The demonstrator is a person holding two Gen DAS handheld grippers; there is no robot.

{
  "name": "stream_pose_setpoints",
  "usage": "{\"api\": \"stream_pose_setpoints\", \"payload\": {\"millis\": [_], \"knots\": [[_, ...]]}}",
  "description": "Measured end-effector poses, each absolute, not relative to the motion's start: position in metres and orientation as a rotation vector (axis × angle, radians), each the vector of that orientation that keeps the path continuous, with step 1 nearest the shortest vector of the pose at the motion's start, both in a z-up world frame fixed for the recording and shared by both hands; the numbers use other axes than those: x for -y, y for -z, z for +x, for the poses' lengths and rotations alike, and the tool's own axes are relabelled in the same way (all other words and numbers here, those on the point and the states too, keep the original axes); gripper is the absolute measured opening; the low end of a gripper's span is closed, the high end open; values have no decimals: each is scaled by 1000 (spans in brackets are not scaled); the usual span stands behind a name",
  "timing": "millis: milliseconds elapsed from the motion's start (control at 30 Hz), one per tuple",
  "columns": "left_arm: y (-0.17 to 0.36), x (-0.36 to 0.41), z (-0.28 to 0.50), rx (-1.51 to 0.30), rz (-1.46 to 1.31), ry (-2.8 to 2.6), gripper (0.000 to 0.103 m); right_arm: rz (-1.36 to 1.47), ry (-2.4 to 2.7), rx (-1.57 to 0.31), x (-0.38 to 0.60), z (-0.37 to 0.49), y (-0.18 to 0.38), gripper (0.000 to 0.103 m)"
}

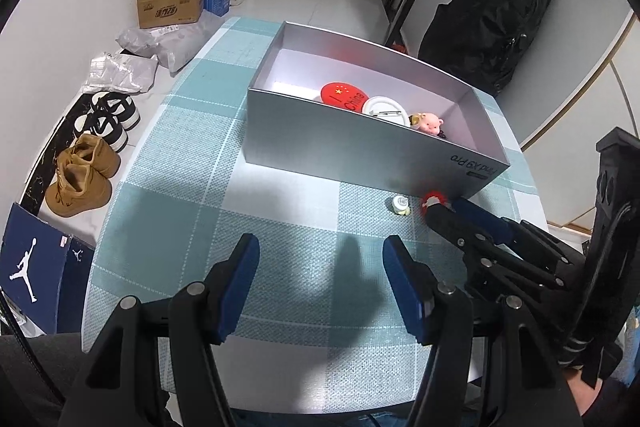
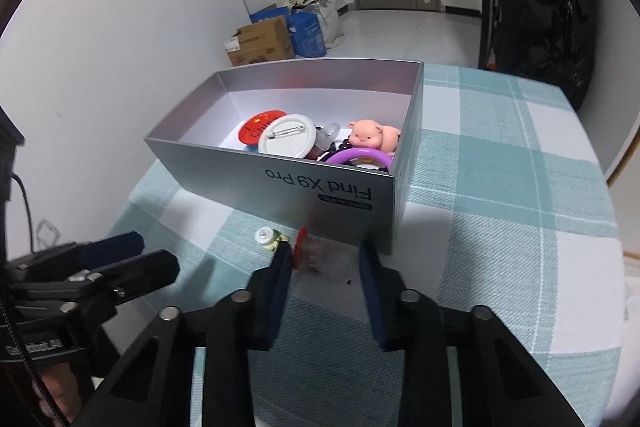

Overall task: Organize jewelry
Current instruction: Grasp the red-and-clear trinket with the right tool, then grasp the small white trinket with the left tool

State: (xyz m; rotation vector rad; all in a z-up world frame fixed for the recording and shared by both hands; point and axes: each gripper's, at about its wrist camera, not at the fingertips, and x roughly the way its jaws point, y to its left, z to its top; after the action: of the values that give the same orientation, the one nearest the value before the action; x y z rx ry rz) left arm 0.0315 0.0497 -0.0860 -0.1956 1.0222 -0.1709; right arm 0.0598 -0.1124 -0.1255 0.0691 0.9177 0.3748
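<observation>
A grey open box [image 1: 360, 155] [image 2: 280, 179] stands on the checked tablecloth. It holds a red badge [image 1: 343, 95] [image 2: 260, 126], a white badge [image 1: 386, 109] [image 2: 287, 135], a pink pig charm [image 1: 430, 123] [image 2: 372, 135] and a purple ring [image 2: 356, 157]. A small white and yellow trinket [image 1: 400, 205] [image 2: 269, 239] and a small red trinket [image 1: 433, 199] [image 2: 301, 247] lie on the cloth in front of the box. My right gripper [image 2: 325, 255] [image 1: 442, 207] is open around the spot just right of the red trinket. My left gripper [image 1: 320, 255] [image 2: 136, 247] is open and empty over the cloth.
The table [image 1: 180, 155] has a rounded left edge. On the floor to the left lie shoes [image 1: 80, 179], parcels [image 1: 160, 47] and cardboard boxes [image 1: 170, 3]. A black backpack [image 1: 492, 27] leans behind the table.
</observation>
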Motion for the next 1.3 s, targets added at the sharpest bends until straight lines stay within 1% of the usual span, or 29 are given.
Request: {"api": "stream_pose_setpoints", "payload": {"millis": [467,633,1033,1267,1300], "knots": [[88,-44,43,-1044,-238,177,59,195,-406,-968,144,64,125,28],[89,-34,46,-1064,-241,234,59,260,-403,-954,165,66,119,28],[84,-1,45,-1000,-104,318,59,330,-356,-921,196,69,109,28],[88,8,51,-1004,-67,297,58,356,-351,-903,210,72,107,28],[90,10,53,-1011,-66,291,57,365,-350,-905,213,71,108,28]]}}
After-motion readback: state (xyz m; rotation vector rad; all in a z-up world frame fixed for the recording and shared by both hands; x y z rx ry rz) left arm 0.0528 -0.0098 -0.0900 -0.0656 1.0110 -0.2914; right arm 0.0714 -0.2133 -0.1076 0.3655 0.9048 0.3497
